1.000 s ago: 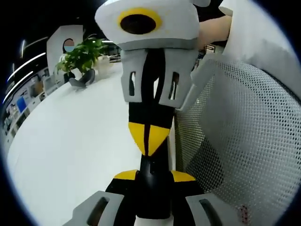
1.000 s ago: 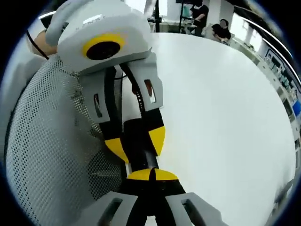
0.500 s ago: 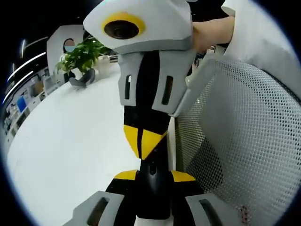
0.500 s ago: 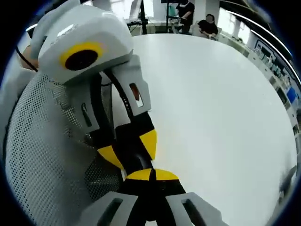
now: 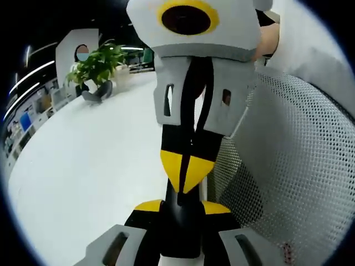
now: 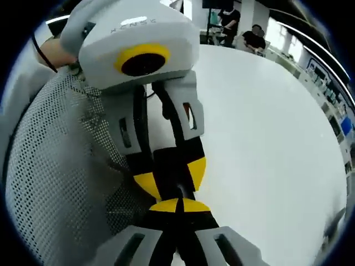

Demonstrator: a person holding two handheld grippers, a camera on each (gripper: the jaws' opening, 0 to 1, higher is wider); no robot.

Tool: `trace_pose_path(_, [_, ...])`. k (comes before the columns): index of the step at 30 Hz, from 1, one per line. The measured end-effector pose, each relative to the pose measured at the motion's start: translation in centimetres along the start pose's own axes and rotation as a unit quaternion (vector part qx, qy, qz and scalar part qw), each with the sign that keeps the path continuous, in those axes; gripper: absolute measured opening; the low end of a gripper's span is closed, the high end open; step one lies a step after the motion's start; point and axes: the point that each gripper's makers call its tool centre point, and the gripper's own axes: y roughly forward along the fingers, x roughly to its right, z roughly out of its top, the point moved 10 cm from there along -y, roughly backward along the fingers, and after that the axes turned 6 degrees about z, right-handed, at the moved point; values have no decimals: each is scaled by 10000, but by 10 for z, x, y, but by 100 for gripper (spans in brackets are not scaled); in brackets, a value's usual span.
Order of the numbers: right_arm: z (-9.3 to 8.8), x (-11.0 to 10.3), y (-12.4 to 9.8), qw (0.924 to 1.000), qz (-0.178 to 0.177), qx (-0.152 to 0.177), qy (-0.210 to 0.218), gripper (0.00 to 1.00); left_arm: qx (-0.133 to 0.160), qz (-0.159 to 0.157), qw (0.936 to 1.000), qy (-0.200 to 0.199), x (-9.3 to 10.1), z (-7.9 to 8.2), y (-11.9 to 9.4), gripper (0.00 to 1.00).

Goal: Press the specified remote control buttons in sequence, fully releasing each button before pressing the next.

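A slim black remote (image 5: 180, 228) sits clamped between the yellow-tipped jaws of my left gripper (image 5: 182, 208). My right gripper (image 5: 187, 172) comes down from above with its yellow tips joined, and their point rests on the remote's upper face just ahead of the left jaws. In the right gripper view, my right gripper (image 6: 178, 206) is shut at the bottom. It meets the left gripper (image 6: 172, 176), whose yellow tips stand apart around the remote (image 6: 173, 160). The buttons are hidden under the tips.
A white round table (image 5: 83, 166) spreads out below. A potted plant (image 5: 97, 65) and a dark curved object (image 5: 97, 94) stand at its far side. A grey mesh chair back (image 5: 288, 166) is close beside the grippers. People sit far off (image 6: 256, 36).
In the left gripper view the right gripper swung left, then back right, and its joined tip now sits slightly nearer the left jaws. The remote stays clamped in the left gripper.
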Motion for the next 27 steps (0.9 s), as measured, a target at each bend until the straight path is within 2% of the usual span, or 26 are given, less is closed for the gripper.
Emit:
trace_pose_path(1, [2, -1, 1, 9997, -41, -85, -221, 0, -2, 0, 10000, 0, 0, 0, 0, 25])
trace_pose_path(4, [3, -4, 2, 9988, -142, -183, -438, 0, -5, 0, 10000, 8, 0, 0, 1, 25])
trace_pose_path(10, [2, -6, 2, 9984, -316, -116, -448, 0, -8, -6, 10000, 52, 0, 0, 1, 25])
trace_pose_path(14, [-2, -3, 0, 9995, -239, 104, -181, 0, -8, -4, 10000, 41, 0, 0, 1, 25])
trace_pose_path(16, [-3, -4, -2, 9994, -204, 177, -193, 0, -10, -3, 10000, 37, 0, 0, 1, 25])
trace_pose_path(20, [0, -9, 1, 9990, -207, 146, -362, 0, -17, -1, 10000, 37, 0, 1, 1, 25])
trace_pose_path(27, [2, -6, 1, 9984, -141, -3, -546, 0, -22, 1, 10000, 44, 0, 1, 1, 25])
